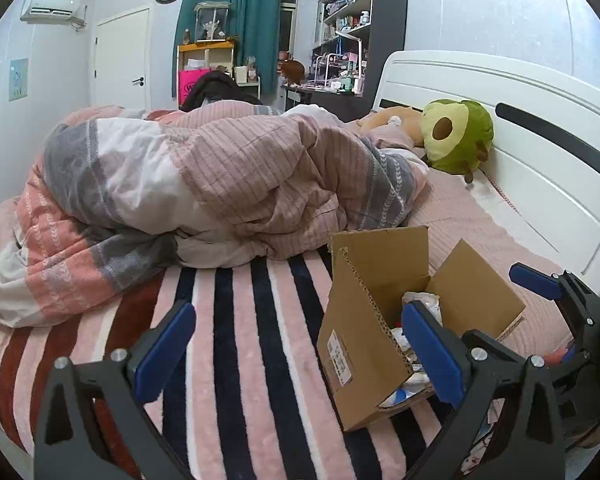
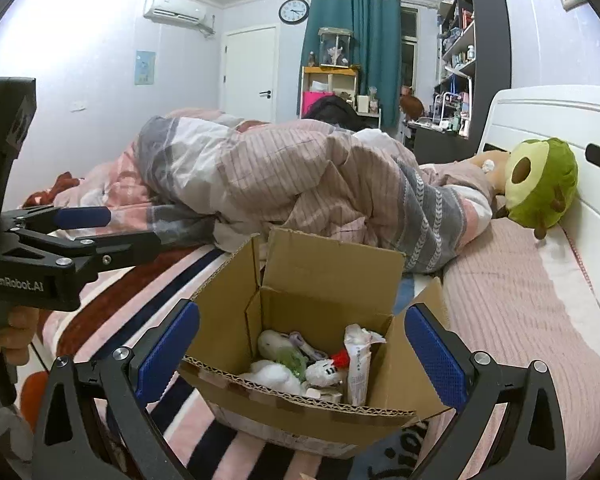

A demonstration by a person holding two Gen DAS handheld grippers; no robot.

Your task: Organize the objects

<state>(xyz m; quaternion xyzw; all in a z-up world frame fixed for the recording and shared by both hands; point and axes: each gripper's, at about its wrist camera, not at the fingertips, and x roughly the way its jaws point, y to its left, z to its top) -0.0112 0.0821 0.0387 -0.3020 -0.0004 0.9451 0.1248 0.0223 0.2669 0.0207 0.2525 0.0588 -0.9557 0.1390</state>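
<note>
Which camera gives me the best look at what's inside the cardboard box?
The right wrist view: it looks down into the open cardboard box, showing small soft toys and a white packet. The left wrist view shows mostly the box's side, contents largely hidden.

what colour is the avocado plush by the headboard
Green with a pale yellow face and brown pit, avocado plush; clearest in the left wrist view.

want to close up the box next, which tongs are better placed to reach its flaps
Right. In the right wrist view the open cardboard box sits centred between the right tongs, flaps straight ahead. The left tongs point mostly over the striped blanket, with the box off to one side. Both are open and empty.
</note>
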